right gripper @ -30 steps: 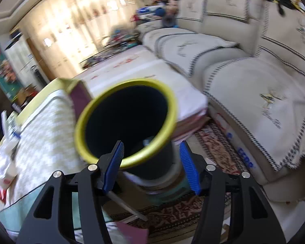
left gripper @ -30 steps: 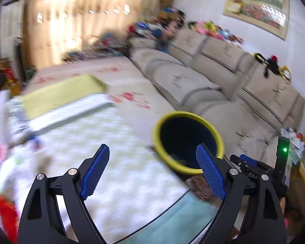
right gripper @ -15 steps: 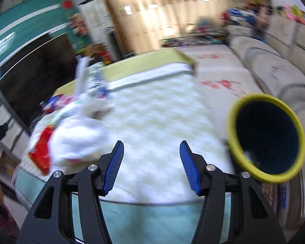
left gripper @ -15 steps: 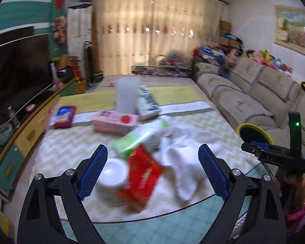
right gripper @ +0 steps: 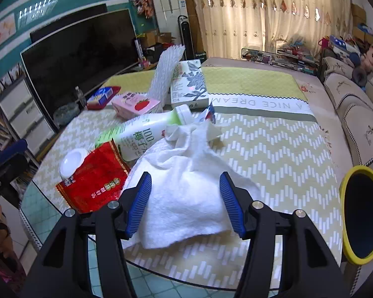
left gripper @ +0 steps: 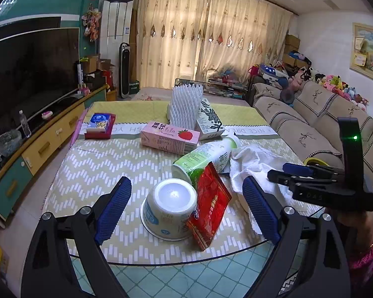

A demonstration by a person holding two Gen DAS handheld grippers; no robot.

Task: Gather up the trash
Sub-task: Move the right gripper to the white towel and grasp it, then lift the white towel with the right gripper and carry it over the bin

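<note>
I have swung both my tongs away from the yellow bin (right gripper: 363, 216), now off to the right of my wide-open, empty right tongs (right gripper: 185, 204), which point at the white cloth (right gripper: 184, 186), while my empty, wide-open left tongs (left gripper: 185, 209) face the upside-down cup (left gripper: 170, 208), so more trash comes next.

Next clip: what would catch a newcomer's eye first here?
A heap of litter crowds the near end of the zigzag-patterned tablecloth: a crumpled white paper towel, a shiny red snack wrapper, an upturned white plastic cup and a toppled green-and-white drink bottle. Off the table's right edge sits a black bin with a yellow rim. The left gripper and right gripper hover with jaws open and empty.
</note>
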